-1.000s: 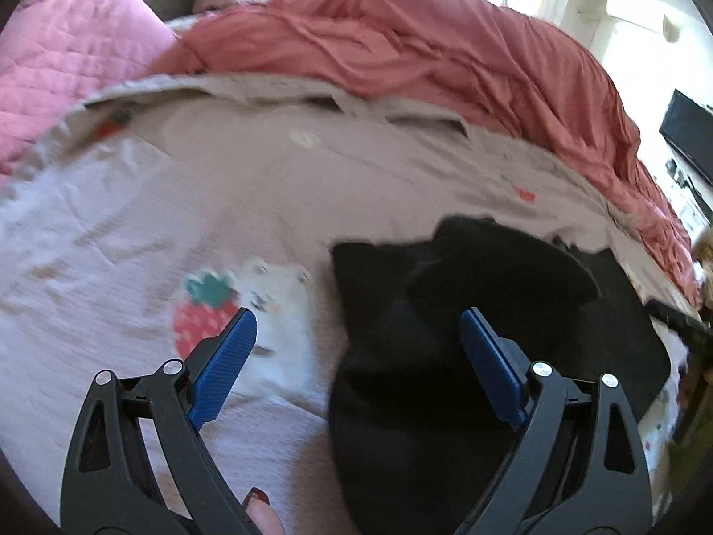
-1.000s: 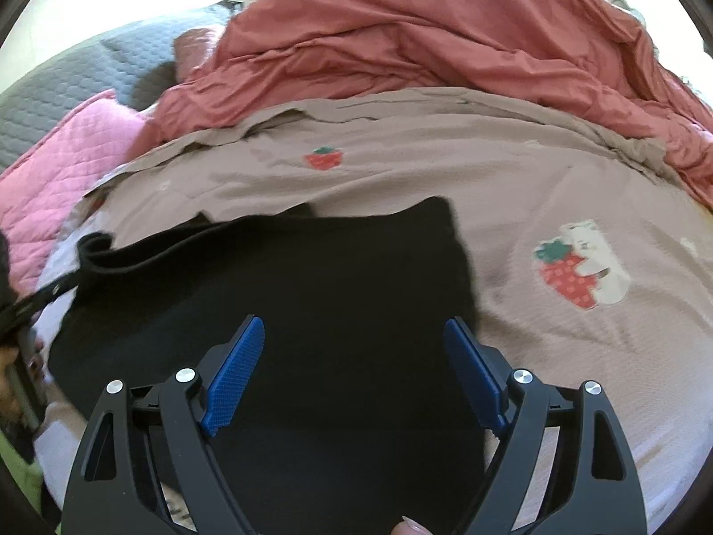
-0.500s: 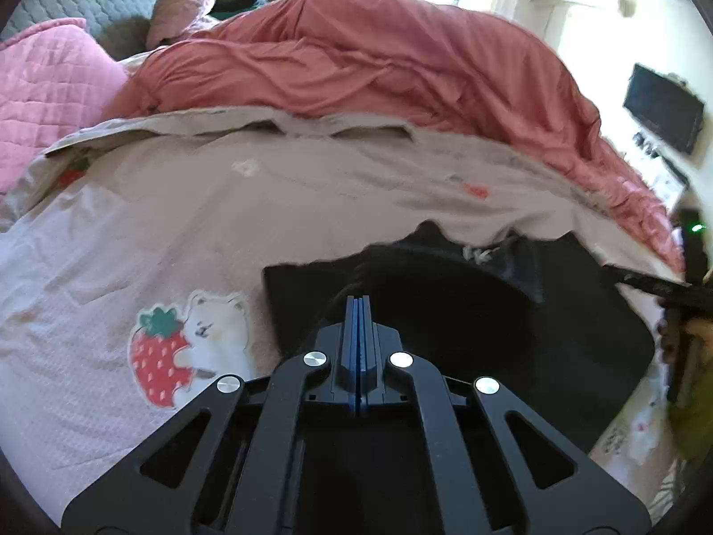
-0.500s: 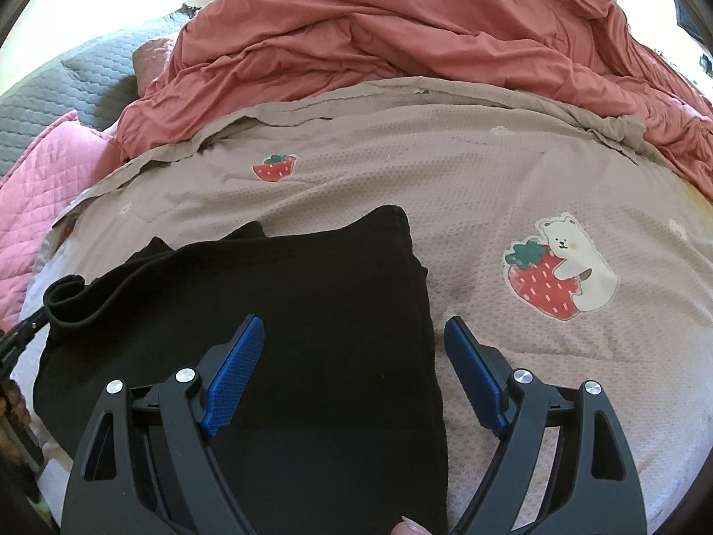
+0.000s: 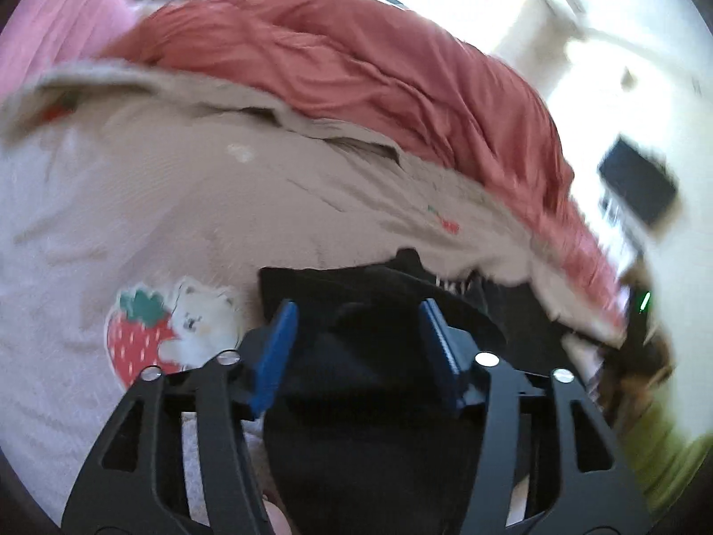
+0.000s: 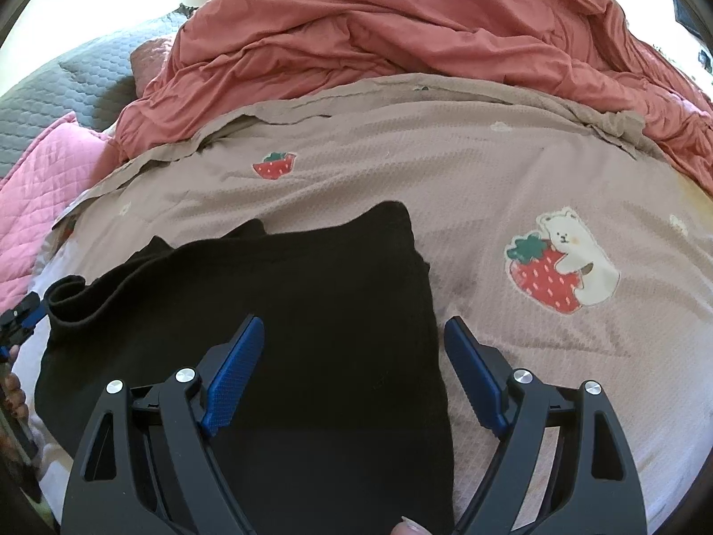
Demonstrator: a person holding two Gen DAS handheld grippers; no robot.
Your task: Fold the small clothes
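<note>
Fingers [image 5: 278, 347] of both grippers are spread above the black garment [image 6: 321, 312] on the bedspread [image 6: 490, 169].

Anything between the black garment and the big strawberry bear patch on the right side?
Only bare bedspread between the black garment and bear patch, per the right wrist view.

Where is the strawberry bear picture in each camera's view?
Left wrist: the strawberry bear patch sits lower left, just left of the black garment.
Right wrist: the same patch sits on the right, to the right of that garment.
Shared landmark: the red duvet bunched across the top of both views.
</note>
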